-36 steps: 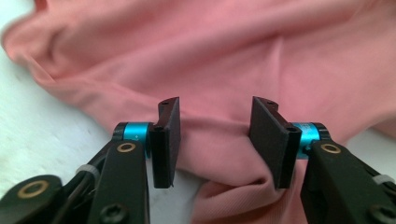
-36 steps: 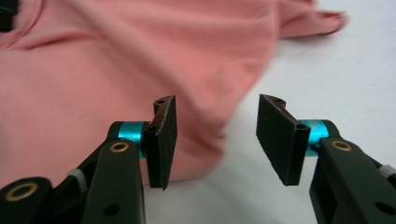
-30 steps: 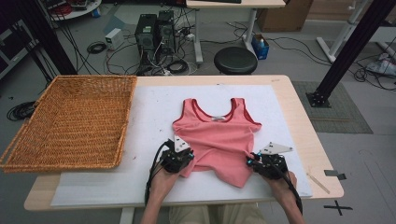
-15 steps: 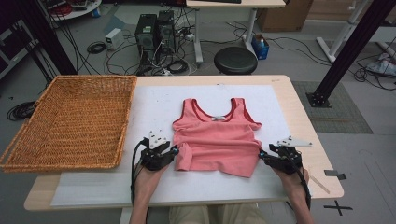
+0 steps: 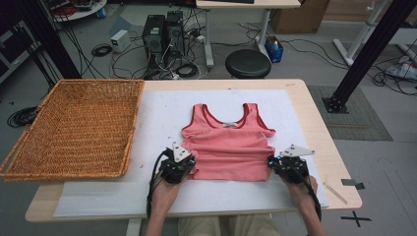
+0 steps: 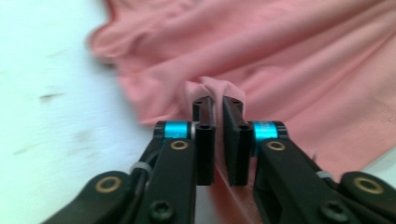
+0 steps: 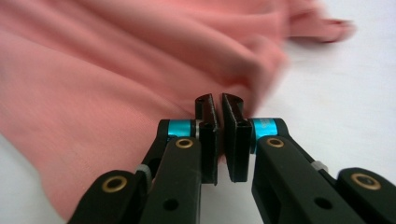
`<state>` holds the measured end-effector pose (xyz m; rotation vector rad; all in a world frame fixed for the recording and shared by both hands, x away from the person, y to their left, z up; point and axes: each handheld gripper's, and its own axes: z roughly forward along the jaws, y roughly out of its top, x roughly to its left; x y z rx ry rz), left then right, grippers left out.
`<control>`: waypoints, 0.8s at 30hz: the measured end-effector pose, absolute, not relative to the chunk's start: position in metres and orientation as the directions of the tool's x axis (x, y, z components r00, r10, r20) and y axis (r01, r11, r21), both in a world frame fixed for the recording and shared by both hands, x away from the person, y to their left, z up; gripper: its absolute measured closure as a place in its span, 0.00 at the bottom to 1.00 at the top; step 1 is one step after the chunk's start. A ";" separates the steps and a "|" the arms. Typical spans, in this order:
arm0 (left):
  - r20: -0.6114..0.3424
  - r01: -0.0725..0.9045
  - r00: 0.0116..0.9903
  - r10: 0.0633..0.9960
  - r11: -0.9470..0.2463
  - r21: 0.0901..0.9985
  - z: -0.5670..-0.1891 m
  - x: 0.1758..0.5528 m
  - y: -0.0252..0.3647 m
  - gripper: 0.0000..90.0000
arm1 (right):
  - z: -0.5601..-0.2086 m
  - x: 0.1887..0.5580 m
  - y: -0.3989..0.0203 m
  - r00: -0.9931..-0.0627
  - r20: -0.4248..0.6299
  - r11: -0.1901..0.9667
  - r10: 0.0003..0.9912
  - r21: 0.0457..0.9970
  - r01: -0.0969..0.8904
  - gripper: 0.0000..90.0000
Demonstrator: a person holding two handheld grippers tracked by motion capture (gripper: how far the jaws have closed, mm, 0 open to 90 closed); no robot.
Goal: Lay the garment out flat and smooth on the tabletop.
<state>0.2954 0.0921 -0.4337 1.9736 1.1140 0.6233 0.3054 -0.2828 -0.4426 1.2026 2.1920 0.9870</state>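
Note:
A pink tank top (image 5: 228,145) lies flat, neck away from me, on a white mat (image 5: 162,123). My left gripper (image 5: 191,164) is at the top's lower left corner. Its jaws have just been closing and now pinch a small fold of the pink fabric (image 6: 289,60) between the left gripper's (image 6: 218,103) pads. My right gripper (image 5: 271,162) is at the lower right corner. Its jaws have also just been closing, and the right gripper (image 7: 217,103) is shut on the edge of the tank top (image 7: 116,70).
A large empty wicker basket (image 5: 74,125) stands on the left of the wooden table (image 5: 314,123). A thin wooden stick (image 5: 335,191) lies near the front right corner. Beyond the table are a black stool (image 5: 248,63), computer cases and cables on the floor.
Both grippers went outward off the top's hem half a second ago, then came back in to its lower corners and closed on the fabric. The hem now lies straighter.

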 end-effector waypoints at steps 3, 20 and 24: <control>0.020 0.517 0.473 0.881 -0.295 0.803 -0.434 0.293 0.110 0.94 | -0.436 0.303 -0.298 -0.463 -0.055 0.324 0.885 0.785 0.527 0.96; -0.028 0.553 0.532 0.846 -0.322 0.768 -0.447 0.311 0.100 0.64 | -0.444 0.323 -0.294 -0.577 0.031 0.368 0.816 0.741 0.561 0.66; 0.013 0.536 0.492 0.871 -0.314 0.784 -0.445 0.322 0.095 0.90 | -0.441 0.337 -0.276 -0.604 -0.016 0.411 0.796 0.747 0.522 0.92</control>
